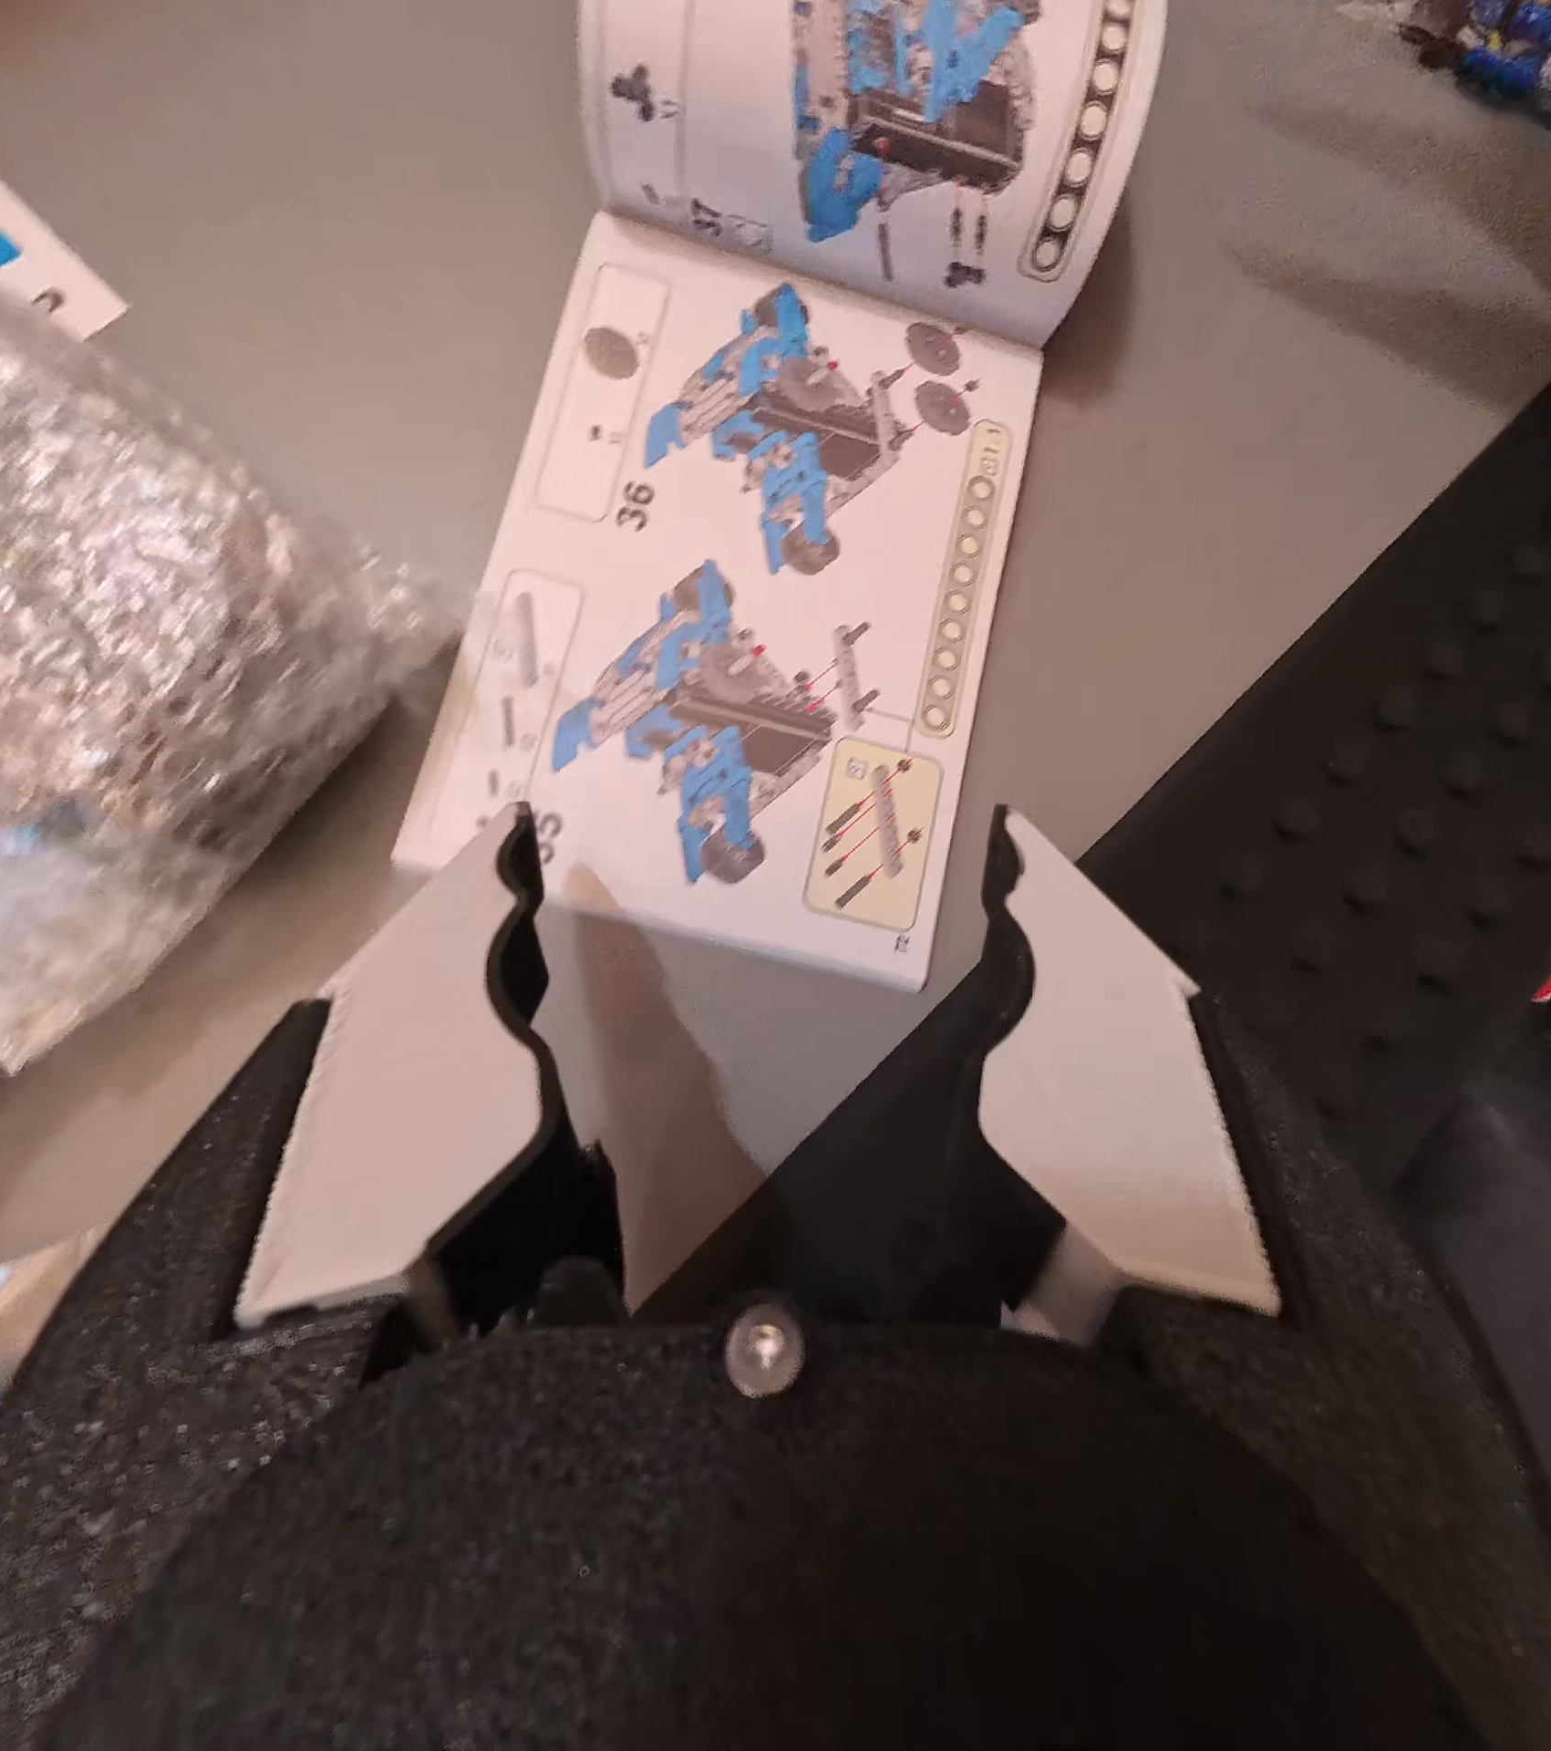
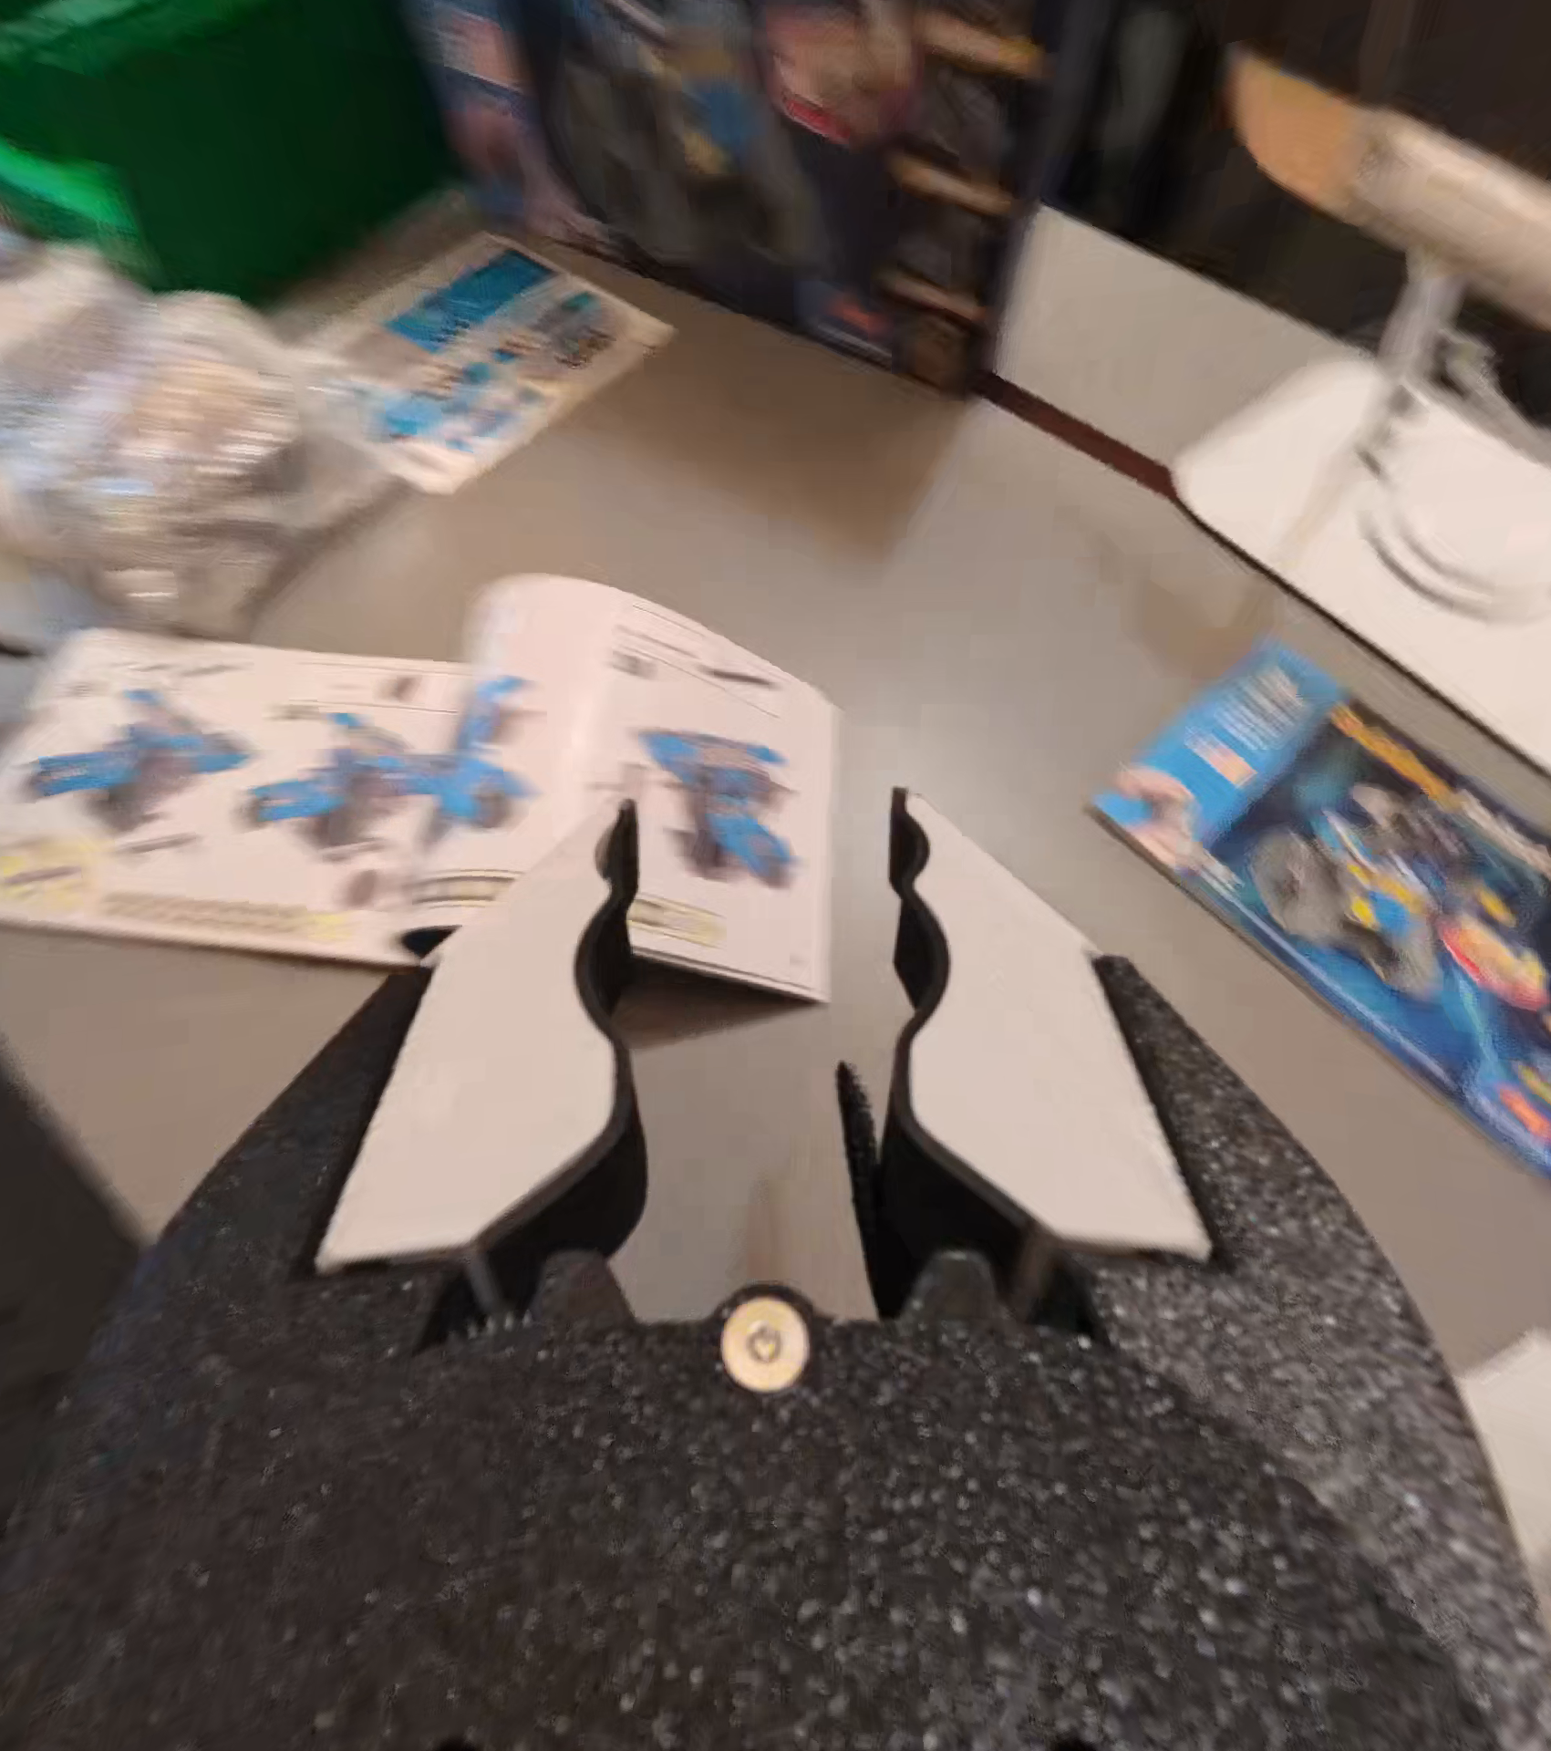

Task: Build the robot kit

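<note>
On my left wrist view, the left gripper [image 1: 757,824] is spread wide and empty, hovering over the near edge of the open booklet [image 1: 752,587] on the grey table [image 1: 354,237]; a clear bag [image 1: 89,616] lies to its left. On my right wrist view, blurred, the right gripper [image 2: 762,805] is parted, holding nothing, above the booklet's [image 2: 298,786] right page; a blue leaflet [image 2: 1378,900] lies to the right

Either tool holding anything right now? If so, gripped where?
Nothing held. Left tool and right tool are both open and empty, above the open instruction booklet.
</note>
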{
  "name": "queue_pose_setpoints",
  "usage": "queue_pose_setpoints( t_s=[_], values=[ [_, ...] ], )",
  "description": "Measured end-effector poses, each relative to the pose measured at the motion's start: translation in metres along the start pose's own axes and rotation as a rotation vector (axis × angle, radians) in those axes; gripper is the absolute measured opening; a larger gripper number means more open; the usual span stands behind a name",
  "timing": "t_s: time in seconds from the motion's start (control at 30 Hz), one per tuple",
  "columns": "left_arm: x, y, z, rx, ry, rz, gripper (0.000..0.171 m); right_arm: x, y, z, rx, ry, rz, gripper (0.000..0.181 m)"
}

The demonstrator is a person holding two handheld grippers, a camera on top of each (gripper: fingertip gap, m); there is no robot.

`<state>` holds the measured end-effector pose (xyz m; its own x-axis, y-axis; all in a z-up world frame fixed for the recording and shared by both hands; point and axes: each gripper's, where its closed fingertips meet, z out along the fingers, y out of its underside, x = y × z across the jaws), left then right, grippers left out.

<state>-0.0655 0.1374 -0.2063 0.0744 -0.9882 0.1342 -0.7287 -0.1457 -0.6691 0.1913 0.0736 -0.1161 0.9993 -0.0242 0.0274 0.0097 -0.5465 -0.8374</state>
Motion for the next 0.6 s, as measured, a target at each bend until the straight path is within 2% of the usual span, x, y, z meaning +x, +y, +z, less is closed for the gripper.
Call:
queue_pose_setpoints(
  t_s=[0.03, 0.1, 0.17, 0.23, 0.33, 0.37, 0.4, 0.53, 0.6],
  values=[
    [-0.004, 0.005, -0.002, -0.009, 0.008, -0.018, 0.093, -0.025, -0.008, -0.004, -0.011, -0.09, -0.039, 0.059],
    [-0.012, 0.016, 0.0, -0.045, 0.012, -0.034, 0.087, -0.085, -0.013, -0.002, -0.055, -0.31, -0.104, 0.059],
    [-0.014, 0.02, 0.004, -0.056, 0.013, -0.023, 0.082, -0.144, -0.004, 0.014, -0.104, -0.519, -0.075, 0.063],
    [-0.015, 0.016, 0.005, -0.037, 0.006, -0.007, 0.083, -0.173, 0.023, 0.048, -0.197, -0.557, -0.051, 0.075],
    [-0.015, 0.011, 0.0, -0.002, 0.005, -0.004, 0.08, -0.175, 0.058, 0.092, -0.3, -0.435, -0.049, 0.079],
    [-0.015, 0.013, 0.0, -0.003, 0.011, -0.007, 0.08, -0.168, 0.059, 0.098, -0.287, -0.364, -0.079, 0.065],
    [-0.014, 0.015, 0.0, -0.011, 0.017, -0.007, 0.079, -0.159, 0.057, 0.103, -0.269, -0.285, -0.091, 0.06],
    [-0.008, 0.019, 0.007, -0.024, 0.035, 0.022, 0.075, -0.152, 0.054, 0.103, -0.281, -0.227, -0.057, 0.066],
    [-0.015, 0.013, 0.005, 0.004, -0.006, 0.049, 0.07, -0.147, 0.04, 0.092, -0.214, -0.212, -0.062, 0.053]
  ],
)
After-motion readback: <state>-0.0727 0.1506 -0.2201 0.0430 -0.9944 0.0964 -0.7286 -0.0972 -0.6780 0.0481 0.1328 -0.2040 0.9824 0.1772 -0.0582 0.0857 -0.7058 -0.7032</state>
